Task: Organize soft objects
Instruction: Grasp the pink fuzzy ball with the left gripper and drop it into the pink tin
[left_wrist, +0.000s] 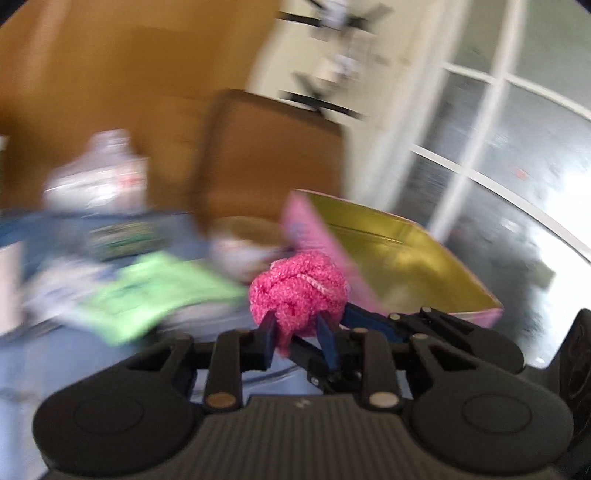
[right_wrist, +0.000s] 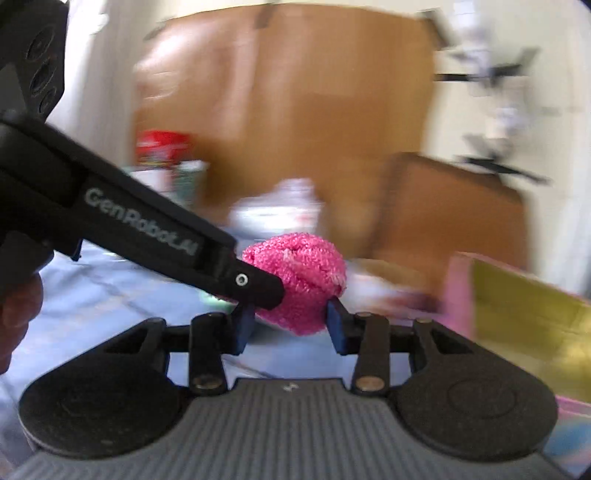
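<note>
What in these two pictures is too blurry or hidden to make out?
- Left wrist view: the green packet and clear bottle are smeared by motion; labels unreadable.
- Right wrist view: the left gripper covers part of the pink knitted ball.
- Right wrist view: the box is cut off by the edge; contents unseen.

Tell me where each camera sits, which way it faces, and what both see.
Left wrist: on the left gripper, facing forward past its fingers at the pink ball; the right gripper's blue finger crosses in.
Right wrist: on the right gripper, facing the same ball; the left gripper's arm crosses in.
Shared: ball, pink-and-gold box, blue cloth.
</note>
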